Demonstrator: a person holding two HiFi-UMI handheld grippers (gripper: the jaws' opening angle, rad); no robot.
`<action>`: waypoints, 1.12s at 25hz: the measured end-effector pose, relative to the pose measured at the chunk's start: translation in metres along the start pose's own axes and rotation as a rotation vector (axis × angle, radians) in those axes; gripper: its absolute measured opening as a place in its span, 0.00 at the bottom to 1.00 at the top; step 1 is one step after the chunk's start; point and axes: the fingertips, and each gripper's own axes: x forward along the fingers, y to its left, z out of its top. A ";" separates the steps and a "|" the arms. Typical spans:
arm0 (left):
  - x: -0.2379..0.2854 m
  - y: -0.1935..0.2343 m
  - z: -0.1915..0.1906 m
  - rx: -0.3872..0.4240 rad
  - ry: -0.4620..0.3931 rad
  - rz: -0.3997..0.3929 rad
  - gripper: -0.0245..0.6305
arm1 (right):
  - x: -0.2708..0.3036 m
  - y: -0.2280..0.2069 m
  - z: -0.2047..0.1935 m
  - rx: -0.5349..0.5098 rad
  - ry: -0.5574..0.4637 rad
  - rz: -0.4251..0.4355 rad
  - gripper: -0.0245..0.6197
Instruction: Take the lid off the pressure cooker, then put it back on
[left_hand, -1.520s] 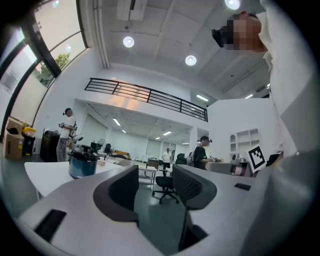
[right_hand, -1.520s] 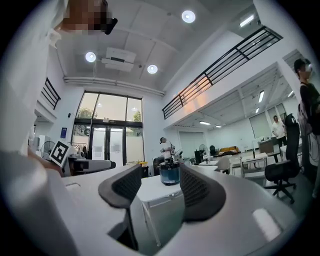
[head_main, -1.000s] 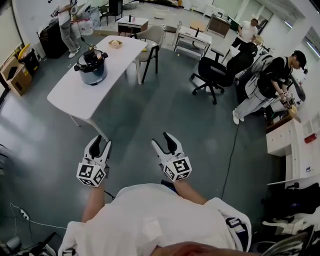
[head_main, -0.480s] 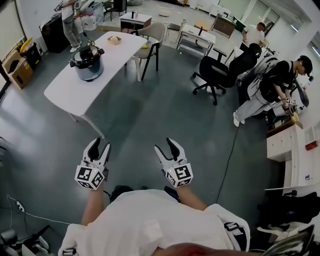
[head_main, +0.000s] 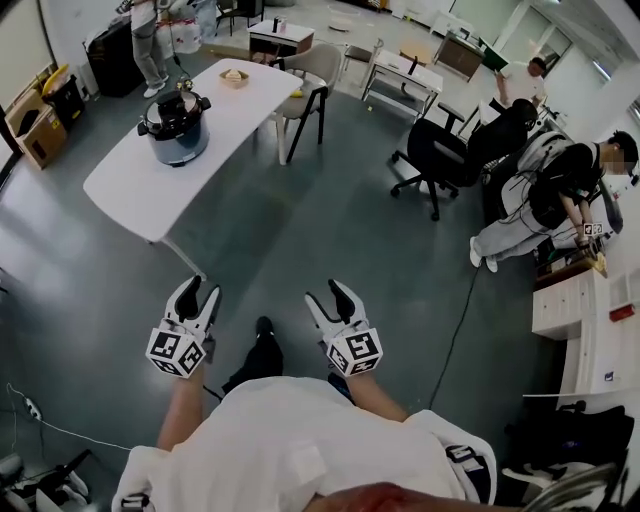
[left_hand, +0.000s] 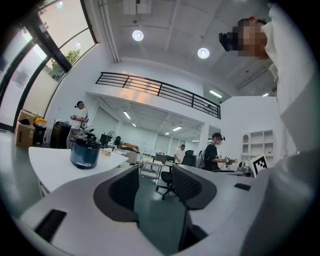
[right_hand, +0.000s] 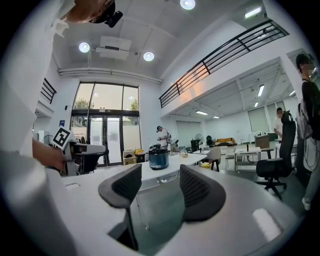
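The pressure cooker (head_main: 177, 124), blue-bodied with a black lid on it, stands on a long white table (head_main: 130, 185) at the upper left of the head view. It also shows far off in the left gripper view as the pressure cooker (left_hand: 84, 152) and in the right gripper view as the pressure cooker (right_hand: 158, 157). My left gripper (head_main: 198, 293) and right gripper (head_main: 328, 294) are held out side by side over the grey floor, well short of the table. Both stand open with nothing between the jaws.
A white chair (head_main: 307, 75) stands at the table's far side, with a small bowl (head_main: 234, 76) on the table top. A black office chair (head_main: 432, 155) and people sit and stand at the right. Another person (head_main: 150, 35) stands behind the table. A cable (head_main: 462, 300) runs across the floor.
I have walked forward: the table and cooker have shifted in the head view and my foot now shows between the grippers. Both grippers kept their spacing and stayed open.
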 end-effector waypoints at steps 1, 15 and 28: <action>0.012 0.009 0.002 -0.006 -0.003 0.001 0.34 | 0.012 -0.006 0.002 0.000 0.004 0.000 0.41; 0.175 0.125 0.064 -0.050 -0.066 -0.049 0.34 | 0.200 -0.081 0.071 -0.058 -0.028 0.039 0.41; 0.265 0.201 0.070 -0.062 -0.079 0.076 0.34 | 0.307 -0.148 0.060 -0.024 0.000 0.110 0.41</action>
